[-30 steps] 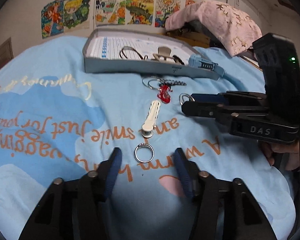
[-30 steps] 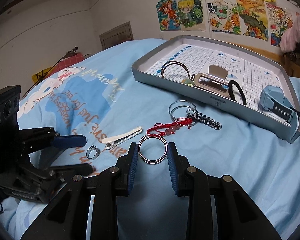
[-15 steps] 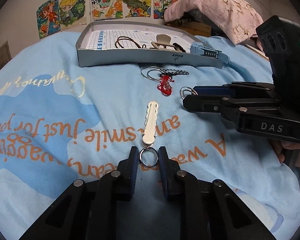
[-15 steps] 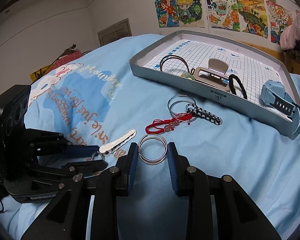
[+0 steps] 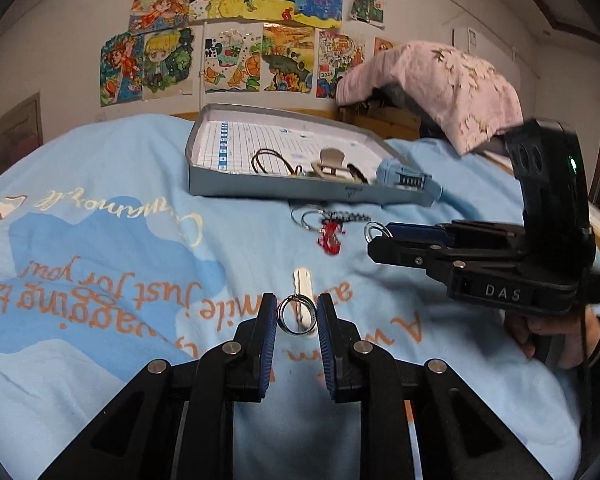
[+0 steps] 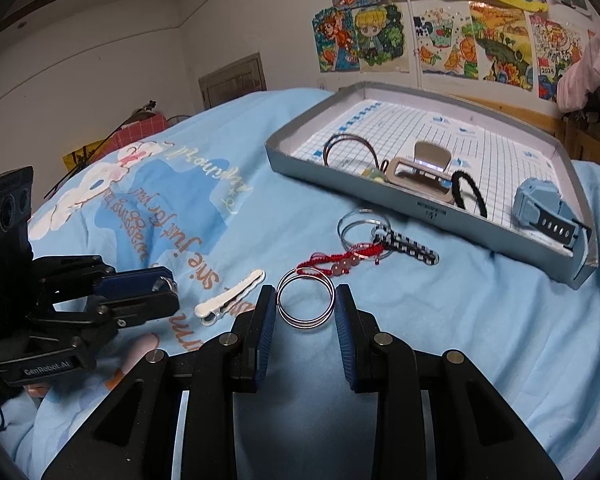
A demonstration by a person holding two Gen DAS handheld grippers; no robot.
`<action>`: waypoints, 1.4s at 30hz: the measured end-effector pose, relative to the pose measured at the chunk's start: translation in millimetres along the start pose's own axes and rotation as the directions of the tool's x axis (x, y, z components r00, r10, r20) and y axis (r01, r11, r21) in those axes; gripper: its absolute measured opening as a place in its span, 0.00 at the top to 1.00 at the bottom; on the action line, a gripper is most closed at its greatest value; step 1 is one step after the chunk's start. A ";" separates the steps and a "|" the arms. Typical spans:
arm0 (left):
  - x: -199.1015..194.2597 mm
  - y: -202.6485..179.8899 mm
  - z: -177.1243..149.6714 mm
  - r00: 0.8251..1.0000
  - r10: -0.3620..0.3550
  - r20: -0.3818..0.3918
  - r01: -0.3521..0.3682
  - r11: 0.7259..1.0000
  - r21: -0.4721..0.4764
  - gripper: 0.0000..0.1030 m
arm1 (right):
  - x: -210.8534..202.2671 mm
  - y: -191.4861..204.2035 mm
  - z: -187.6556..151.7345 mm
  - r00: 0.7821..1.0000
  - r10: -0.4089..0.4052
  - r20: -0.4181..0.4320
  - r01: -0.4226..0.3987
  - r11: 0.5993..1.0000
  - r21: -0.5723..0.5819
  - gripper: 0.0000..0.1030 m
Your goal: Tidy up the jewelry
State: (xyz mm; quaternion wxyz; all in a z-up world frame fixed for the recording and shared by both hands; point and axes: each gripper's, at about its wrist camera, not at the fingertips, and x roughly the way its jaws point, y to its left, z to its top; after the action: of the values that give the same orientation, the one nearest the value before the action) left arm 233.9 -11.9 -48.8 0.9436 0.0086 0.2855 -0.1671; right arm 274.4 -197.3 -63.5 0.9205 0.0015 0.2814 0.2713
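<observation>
While the blue bedspread (image 5: 100, 184) fills most of both views, the left gripper (image 5: 297, 314) sits at lower centre of its frame, its jaws nearly closed, pinching a small silver ring (image 5: 296, 314) upright between the blue pads. The right gripper (image 6: 305, 306), likewise narrowly open, clasps a pair of silver bangles (image 6: 306, 300). The grey tray (image 6: 420, 208) lies beyond, upper right.

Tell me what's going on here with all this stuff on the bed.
A person is sorting jewelry into a grey tray using two handheld grippers. The left gripper has just closed on a small silver ring; the right gripper grips a pair of bangles. A white hair clip and red bracelet lie on the blue bedspread.
</observation>
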 end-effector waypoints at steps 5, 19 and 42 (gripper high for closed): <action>11.0 14.6 33.0 1.000 0.015 -0.007 -0.015 0.997 -0.074 0.81 | -8.5 -7.1 8.9 0.997 -0.050 0.066 0.049 0.999 0.006 0.74; 118.0 8.8 124.2 0.994 0.103 0.039 -0.097 0.985 -0.142 0.81 | 13.8 -100.0 46.8 0.958 -0.238 0.162 0.189 0.945 0.267 0.74; 123.0 10.2 116.3 0.990 0.139 0.033 -0.133 0.981 -0.141 0.32 | 44.3 -112.4 37.1 0.942 -0.302 0.145 0.243 0.914 0.325 0.63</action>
State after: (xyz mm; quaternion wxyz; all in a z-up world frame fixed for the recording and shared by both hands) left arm 395.6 -53.4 -19.0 0.9571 -0.0408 0.2749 -0.0823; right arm 380.5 -265.5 -72.6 0.9609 0.1290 0.2270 0.0921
